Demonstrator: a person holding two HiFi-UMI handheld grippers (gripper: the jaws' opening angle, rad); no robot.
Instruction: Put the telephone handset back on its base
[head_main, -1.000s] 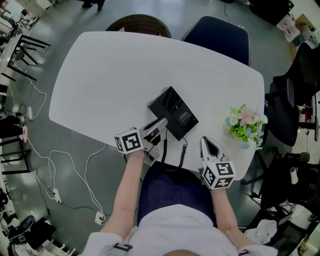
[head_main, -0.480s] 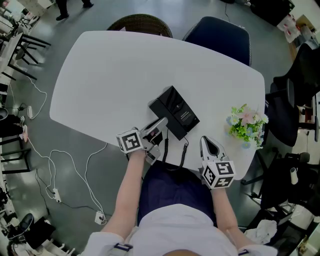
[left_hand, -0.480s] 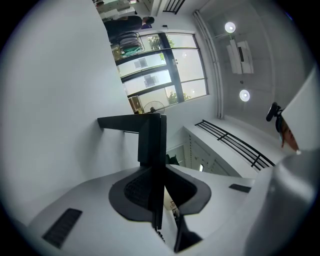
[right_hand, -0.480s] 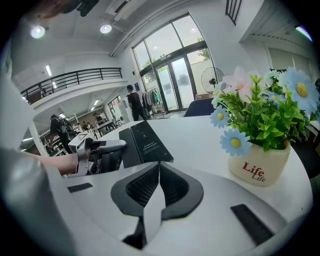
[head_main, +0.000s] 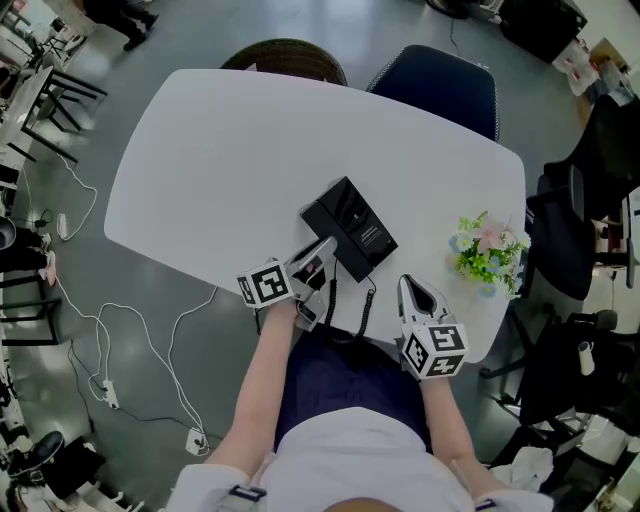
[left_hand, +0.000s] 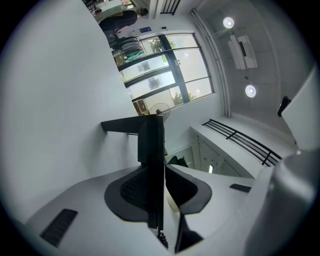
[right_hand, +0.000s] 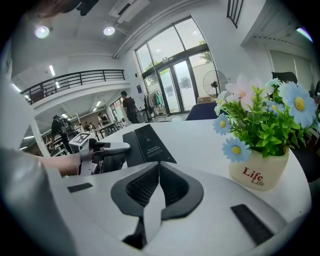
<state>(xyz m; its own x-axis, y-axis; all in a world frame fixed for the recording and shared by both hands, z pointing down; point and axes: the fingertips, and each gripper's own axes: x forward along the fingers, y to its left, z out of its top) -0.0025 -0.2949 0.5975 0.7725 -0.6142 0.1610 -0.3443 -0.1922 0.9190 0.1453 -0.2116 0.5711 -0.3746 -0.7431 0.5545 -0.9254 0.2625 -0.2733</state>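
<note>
The black telephone base (head_main: 350, 228) lies on the white table (head_main: 240, 150) in the head view, and it shows again in the right gripper view (right_hand: 148, 144). My left gripper (head_main: 322, 254) sits just at the base's near left corner. In the left gripper view its pads press on the thin black handset (left_hand: 150, 145), seen edge on, while the jaws are opening slightly. The coiled cord (head_main: 365, 306) hangs over the table's near edge. My right gripper (head_main: 410, 287) rests near the front edge, right of the base, shut with nothing between its jaws (right_hand: 159, 167).
A pot of artificial flowers (head_main: 488, 250) stands at the table's right edge, close to the right gripper (right_hand: 260, 167). A wicker chair (head_main: 285, 50) and a blue chair (head_main: 440, 75) stand at the far side. Cables trail on the floor at the left.
The left gripper with the handset has edged slightly right, toward the base. The right gripper has not moved.
</note>
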